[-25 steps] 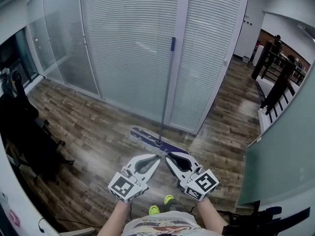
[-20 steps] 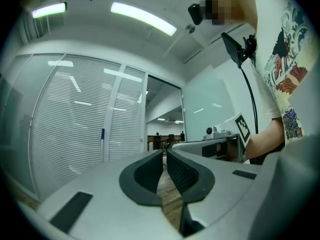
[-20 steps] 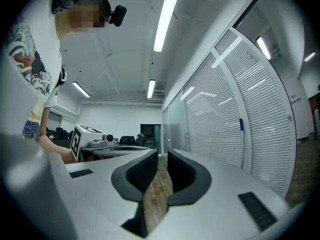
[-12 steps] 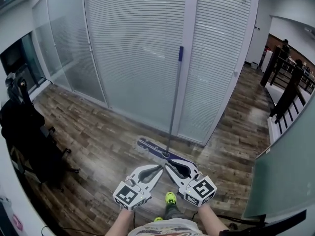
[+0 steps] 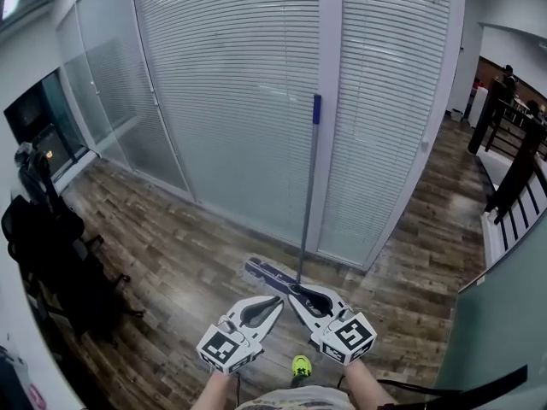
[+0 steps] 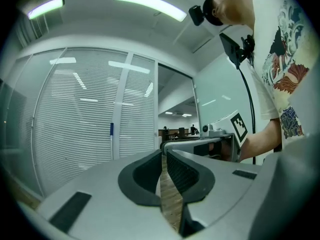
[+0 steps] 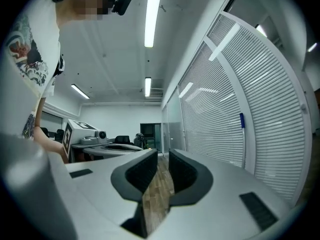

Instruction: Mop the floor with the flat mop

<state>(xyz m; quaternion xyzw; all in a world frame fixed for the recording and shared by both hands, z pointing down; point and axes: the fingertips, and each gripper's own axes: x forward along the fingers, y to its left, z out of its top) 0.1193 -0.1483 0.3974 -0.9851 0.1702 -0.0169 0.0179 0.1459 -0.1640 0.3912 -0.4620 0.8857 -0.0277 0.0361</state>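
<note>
The flat mop stands upright against the glass partition, its grey handle (image 5: 308,186) topped by a blue grip. Its purple head (image 5: 267,272) lies on the wood floor. My left gripper (image 5: 279,299) and right gripper (image 5: 291,292) are held side by side, tips angled together just short of the mop head. Both are shut with nothing between the jaws. In the left gripper view my left gripper (image 6: 164,155) points level, with the handle (image 6: 111,141) off to the left. In the right gripper view my right gripper (image 7: 162,157) has the handle (image 7: 243,136) at its right.
The glass partition with white blinds (image 5: 231,101) fills the space ahead. Black chairs and bags (image 5: 51,254) stand at the left. A dark stair railing (image 5: 513,165) and a glass panel (image 5: 504,323) are at the right. A yellow-green shoe (image 5: 301,366) shows below the grippers.
Both grippers have moved forward together toward the partition. The mop head now lies right in front of their tips. The jaws have stayed shut.
</note>
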